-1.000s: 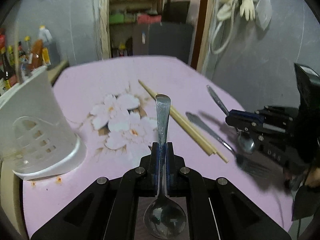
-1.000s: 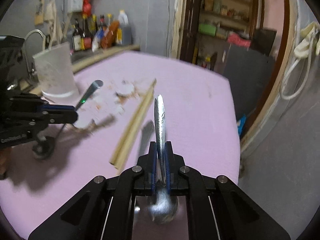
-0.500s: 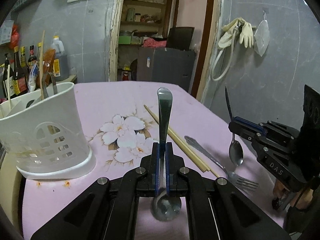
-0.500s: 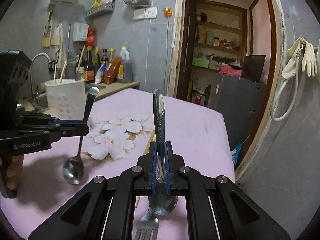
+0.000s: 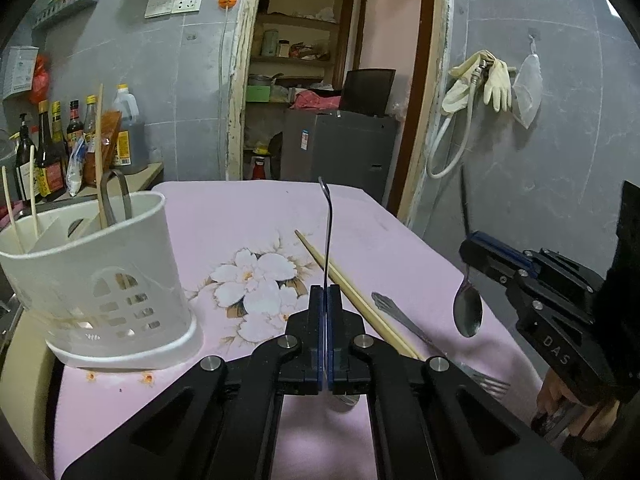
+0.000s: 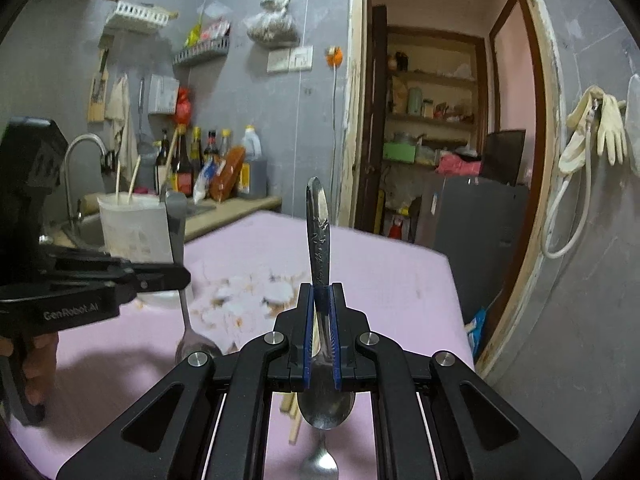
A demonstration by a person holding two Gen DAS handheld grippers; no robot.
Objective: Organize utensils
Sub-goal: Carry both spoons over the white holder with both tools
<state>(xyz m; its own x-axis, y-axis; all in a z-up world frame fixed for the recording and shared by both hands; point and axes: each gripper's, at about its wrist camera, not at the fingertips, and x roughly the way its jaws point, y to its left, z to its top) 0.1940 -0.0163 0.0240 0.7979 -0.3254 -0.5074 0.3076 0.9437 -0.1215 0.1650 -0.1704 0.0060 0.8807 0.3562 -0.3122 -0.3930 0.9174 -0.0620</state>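
My left gripper [image 5: 324, 300] is shut on a metal spoon [image 5: 328, 232], handle up and seen edge-on, bowl hanging below the jaws. It is held above the pink table [image 5: 248, 216], right of the white utensil holder [image 5: 100, 280]. My right gripper [image 6: 321, 300] is shut on a second spoon [image 6: 318, 232], handle up, bowl below. That spoon [image 5: 467, 308] and the right gripper [image 5: 492, 260] show at the right of the left wrist view. The left gripper [image 6: 176, 276] and its spoon [image 6: 192, 340] show at the left of the right wrist view. The holder [image 6: 132, 224] stands behind it.
A pair of chopsticks [image 5: 352, 296] and a fork [image 5: 420, 336] lie on the table by the flower print [image 5: 260, 284]. The holder holds chopsticks and tongs. Bottles [image 5: 52, 148] stand on a counter at far left. A tap [image 6: 80, 148] stands behind the holder.
Both grippers have risen and tilted up with their spoons. The left spoon has turned edge-on. The holder now looks nearer in the left wrist view.
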